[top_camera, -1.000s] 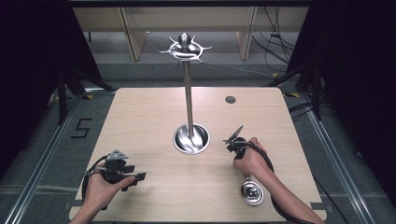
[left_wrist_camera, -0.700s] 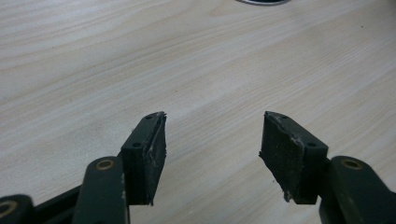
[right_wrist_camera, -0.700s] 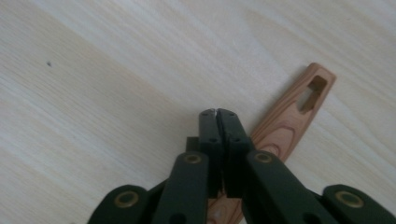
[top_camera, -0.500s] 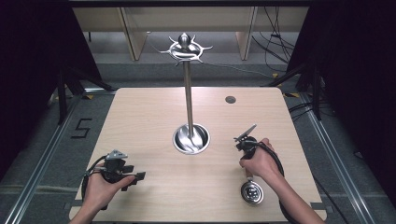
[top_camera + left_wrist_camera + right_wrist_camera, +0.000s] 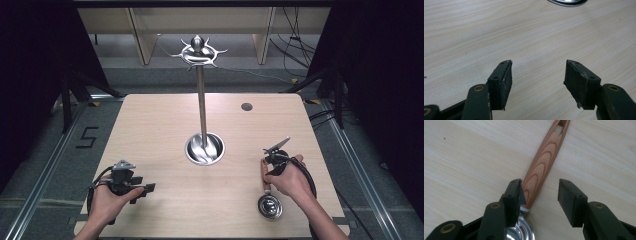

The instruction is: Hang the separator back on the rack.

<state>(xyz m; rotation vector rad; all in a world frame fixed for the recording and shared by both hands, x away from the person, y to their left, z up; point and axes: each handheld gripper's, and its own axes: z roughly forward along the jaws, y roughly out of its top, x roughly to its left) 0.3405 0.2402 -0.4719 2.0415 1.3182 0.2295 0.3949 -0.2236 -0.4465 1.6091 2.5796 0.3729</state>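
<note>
Lies flat on the pale wooden counter, near its front right corner: a ladle with a wooden handle and a polished steel bowl. Shows bold reddish-brown grain in long oval rings along the handle, which tapers toward a far end pierced by a hanging slot. Joins the steel bowl through a thin pale collar; mirrors the light in concentric rings inside the bowl. Points its handle away from the counter's front edge, with the bowl nearer that edge.

Hovers just above the ladle, the right gripper: fingers released and spread wide, having just been opening, with the handle's lower part showing in the gap and neither pad pressing on it.

Rests well to the left of the ladle, the left gripper, fingers likewise released and parted over bare wood.

Stands beyond the ladle at the counter's middle: a tall steel rack with a round base and a crown of hooks.
</note>
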